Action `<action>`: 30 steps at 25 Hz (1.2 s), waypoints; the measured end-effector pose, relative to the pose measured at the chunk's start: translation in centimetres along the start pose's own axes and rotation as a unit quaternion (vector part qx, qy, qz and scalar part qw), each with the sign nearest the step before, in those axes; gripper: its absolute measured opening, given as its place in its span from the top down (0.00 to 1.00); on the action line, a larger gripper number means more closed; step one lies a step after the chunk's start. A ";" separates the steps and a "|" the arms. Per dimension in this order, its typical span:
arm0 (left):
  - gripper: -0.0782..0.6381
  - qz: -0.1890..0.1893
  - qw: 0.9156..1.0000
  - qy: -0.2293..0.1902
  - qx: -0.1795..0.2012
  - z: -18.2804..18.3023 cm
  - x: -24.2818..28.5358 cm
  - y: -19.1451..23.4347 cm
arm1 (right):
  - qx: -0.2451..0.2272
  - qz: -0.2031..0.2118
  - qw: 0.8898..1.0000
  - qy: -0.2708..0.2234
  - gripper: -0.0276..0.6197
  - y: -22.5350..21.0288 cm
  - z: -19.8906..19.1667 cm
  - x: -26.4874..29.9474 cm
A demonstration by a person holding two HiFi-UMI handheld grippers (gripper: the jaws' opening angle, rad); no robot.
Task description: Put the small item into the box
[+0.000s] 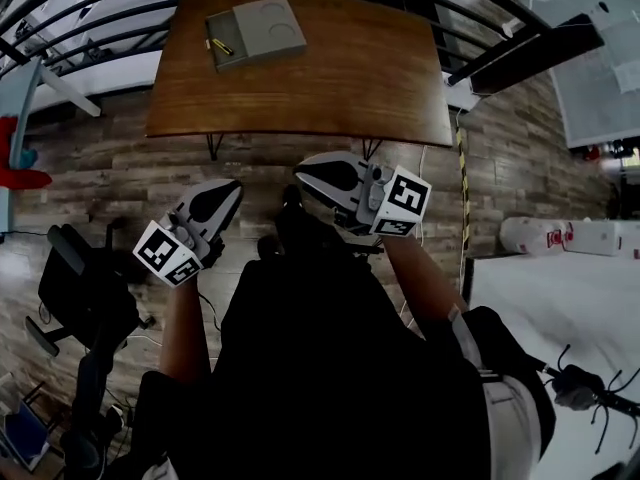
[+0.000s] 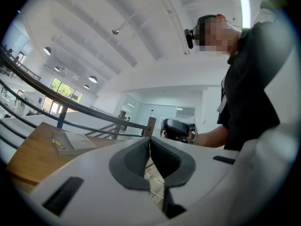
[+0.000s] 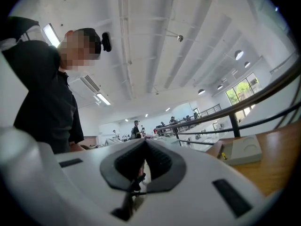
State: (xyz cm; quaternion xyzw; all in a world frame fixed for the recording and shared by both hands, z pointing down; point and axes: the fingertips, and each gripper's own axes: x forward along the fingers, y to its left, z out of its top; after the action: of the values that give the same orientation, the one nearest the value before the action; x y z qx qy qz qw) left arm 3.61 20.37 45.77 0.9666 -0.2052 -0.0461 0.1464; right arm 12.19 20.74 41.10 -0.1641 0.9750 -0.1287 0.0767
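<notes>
- Small item [image 1: 221, 46]: thin, yellow, lying at the 9 o'clock edge of the grey box [image 1: 262, 23]. Cannot tell if it sits in a slot.
- Probably light and stiff, so pinch it mid-length.
- Left gripper [image 1: 230, 192] and right gripper [image 1: 305, 169] have jaws closed and empty, well short of the table [image 1: 350, 78].
- Railing [image 2: 97, 111] stands beyond the table, and the reach looks unobstructed.

Grey box [image 1: 262, 23], yellow item [image 1: 221, 46] seemingly inside

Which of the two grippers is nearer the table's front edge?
The right gripper: in the head view its tip nearly reaches the table edge; the left gripper sits farther back.
</notes>
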 end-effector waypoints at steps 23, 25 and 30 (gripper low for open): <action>0.87 0.015 0.999 0.040 0.005 -6.1 8.3 -16.0 | -0.037 0.002 0.999 0.029 0.94 6.9 -3.7 -14.7; 0.87 0.018 0.999 0.052 0.000 -7.0 8.6 -16.9 | -0.036 0.011 0.999 0.031 0.94 7.5 -4.2 -15.1; 0.87 0.030 0.997 0.075 0.001 -8.2 8.7 -17.8 | -0.016 0.016 0.999 0.029 0.94 7.6 -5.4 -16.1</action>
State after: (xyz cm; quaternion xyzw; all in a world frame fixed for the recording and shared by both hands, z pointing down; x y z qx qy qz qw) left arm 19.57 34.49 47.94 0.9609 -0.2226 0.0314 0.1614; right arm 23.90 34.36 45.88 -0.1459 0.9812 -0.1169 0.0484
